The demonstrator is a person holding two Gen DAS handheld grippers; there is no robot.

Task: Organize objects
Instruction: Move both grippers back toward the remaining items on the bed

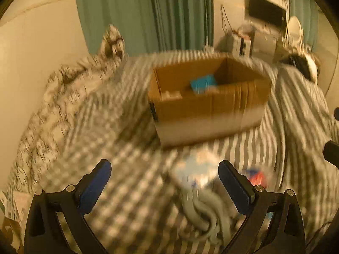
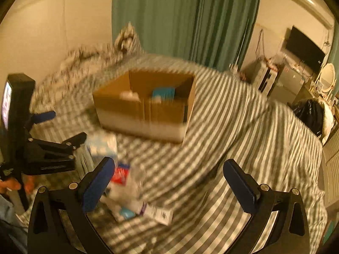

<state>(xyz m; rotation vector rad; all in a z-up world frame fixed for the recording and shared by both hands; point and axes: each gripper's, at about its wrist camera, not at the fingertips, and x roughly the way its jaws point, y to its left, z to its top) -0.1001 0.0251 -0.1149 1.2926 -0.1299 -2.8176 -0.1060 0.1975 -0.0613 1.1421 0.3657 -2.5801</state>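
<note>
Both the left tongs (image 1: 165, 169) and right tongs (image 2: 169, 167) gape wide, holding nothing. Blurred small packets (image 2: 135, 199) lie on the striped bed (image 2: 233, 148) at their seven o'clock; the cardboard box (image 1: 209, 103) sits at twelve o'clock beyond.

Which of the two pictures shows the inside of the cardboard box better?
The left wrist view: the cardboard box sits nearer and its open top shows a blue item. The right wrist view shows the box smaller and just as blurred.
</note>
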